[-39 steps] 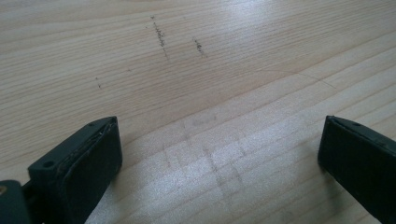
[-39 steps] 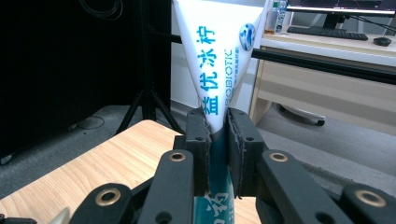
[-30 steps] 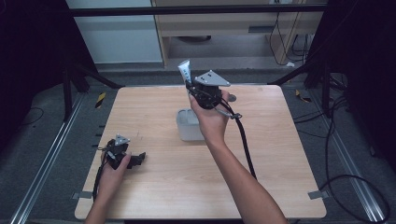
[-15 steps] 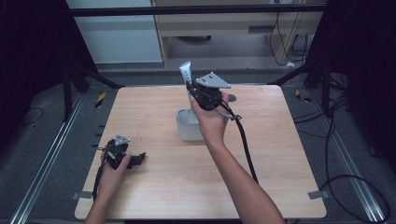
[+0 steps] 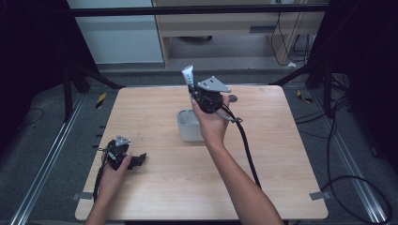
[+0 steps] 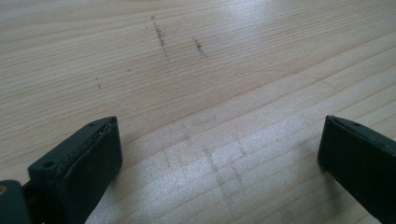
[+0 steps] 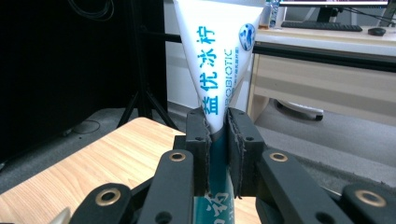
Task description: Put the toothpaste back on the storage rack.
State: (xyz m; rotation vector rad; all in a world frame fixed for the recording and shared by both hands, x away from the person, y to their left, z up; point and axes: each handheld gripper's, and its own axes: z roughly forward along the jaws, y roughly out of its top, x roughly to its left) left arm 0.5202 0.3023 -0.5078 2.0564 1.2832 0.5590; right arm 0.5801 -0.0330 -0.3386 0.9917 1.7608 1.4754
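A white tube with blue lettering stands upright between the two black jaws of my right gripper, which is shut on it. From above, this right gripper is held in the air over the far middle of the table, the tube sticking up from it, above a small grey cup. My left gripper rests low on the near left of the wooden table. Its jaws stand wide apart over bare wood, nothing between its pads.
A black cable trails from the right gripper along the forearm to the table's front edge. A small dark disc lies on the far part of the table. Stand legs and cables are on the floor around the table.
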